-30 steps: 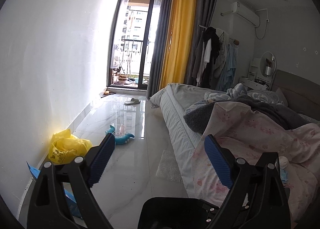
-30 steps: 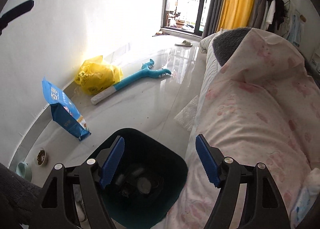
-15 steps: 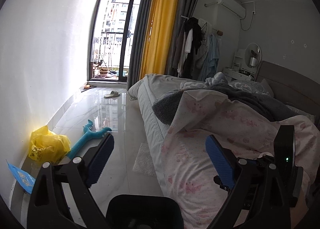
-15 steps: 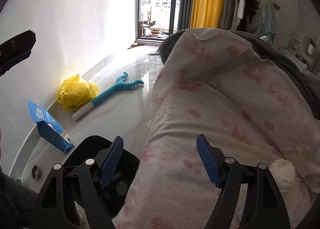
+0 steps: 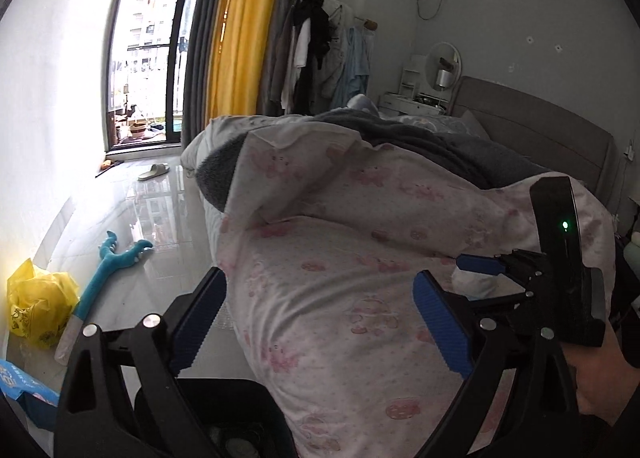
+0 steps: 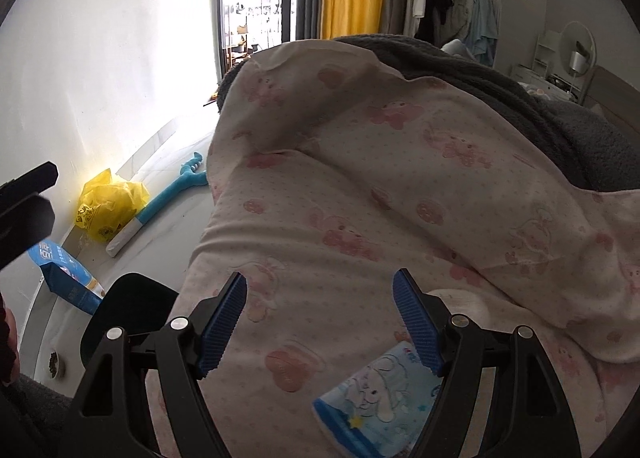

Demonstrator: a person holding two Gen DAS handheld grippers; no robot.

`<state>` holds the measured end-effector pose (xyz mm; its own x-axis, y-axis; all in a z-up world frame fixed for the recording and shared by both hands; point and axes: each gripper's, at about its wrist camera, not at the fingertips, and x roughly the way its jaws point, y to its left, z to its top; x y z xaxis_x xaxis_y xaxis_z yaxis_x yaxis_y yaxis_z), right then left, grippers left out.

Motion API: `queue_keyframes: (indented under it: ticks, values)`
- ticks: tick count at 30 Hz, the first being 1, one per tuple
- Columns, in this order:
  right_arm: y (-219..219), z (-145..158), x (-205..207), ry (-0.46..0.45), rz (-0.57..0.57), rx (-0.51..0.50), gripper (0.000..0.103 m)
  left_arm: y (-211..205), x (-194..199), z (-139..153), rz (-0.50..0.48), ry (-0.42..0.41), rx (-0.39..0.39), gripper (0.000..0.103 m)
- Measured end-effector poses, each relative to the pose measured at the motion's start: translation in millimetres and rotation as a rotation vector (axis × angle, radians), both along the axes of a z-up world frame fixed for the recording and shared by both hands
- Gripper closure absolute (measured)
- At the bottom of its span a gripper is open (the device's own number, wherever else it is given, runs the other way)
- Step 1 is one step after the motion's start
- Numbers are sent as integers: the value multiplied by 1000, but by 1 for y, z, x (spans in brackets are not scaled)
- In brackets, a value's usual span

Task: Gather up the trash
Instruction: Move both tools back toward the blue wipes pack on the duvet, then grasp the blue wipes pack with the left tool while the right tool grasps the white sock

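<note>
My left gripper (image 5: 320, 322) & right gripper (image 6: 320, 322) both gape, empty, over pink-print quilt (image 6: 360, 197). Blue-white cartoon tissue pack (image 6: 380, 406) on quilt, right view only. Black bin (image 5: 224, 414) below bed edge.

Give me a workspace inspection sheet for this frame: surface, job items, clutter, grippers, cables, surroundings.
Surface: pink-print duvet heaped on the bed, grey blanket behind it; glossy tiled floor on the window side.
Job's things: black bin on the floor beside the bed; blue cartoon-print packet lying on the duvet; white crumpled item beyond it, identity unclear.
Clutter: yellow plastic bag, teal long-handled toy, blue pouch, slipper, all on the floor.
Grippers: left gripper open, empty; right gripper open, empty, above the packet.
Cables: air-conditioner lead on the wall.
Surroundings: balcony door, yellow curtain, hanging clothes.
</note>
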<state>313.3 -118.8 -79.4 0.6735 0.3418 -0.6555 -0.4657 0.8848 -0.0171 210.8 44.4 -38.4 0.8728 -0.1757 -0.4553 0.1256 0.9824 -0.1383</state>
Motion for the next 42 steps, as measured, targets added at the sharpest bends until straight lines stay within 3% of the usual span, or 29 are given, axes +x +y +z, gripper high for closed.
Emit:
queue_keyframes:
  ticks: [13,21,36,41,42]
  values:
    - [-56,-12,30,50,-67,7,26,-66,21,-29,-253,90,-13,7]
    - [-70,-17,42,68,-53,16,23,-99,27,-44,-389,150,-25,6]
    - [-101,-32,58,142,-52,12,23,-137,43,-66,-460,222,-37,6]
    - [-114,-39,59,163,-66,5,36,-149,46,-71,-471,237,5,9]
    - [-116,-40,59,164,-67,4,38,-152,46,-72,-478,243,16,14]
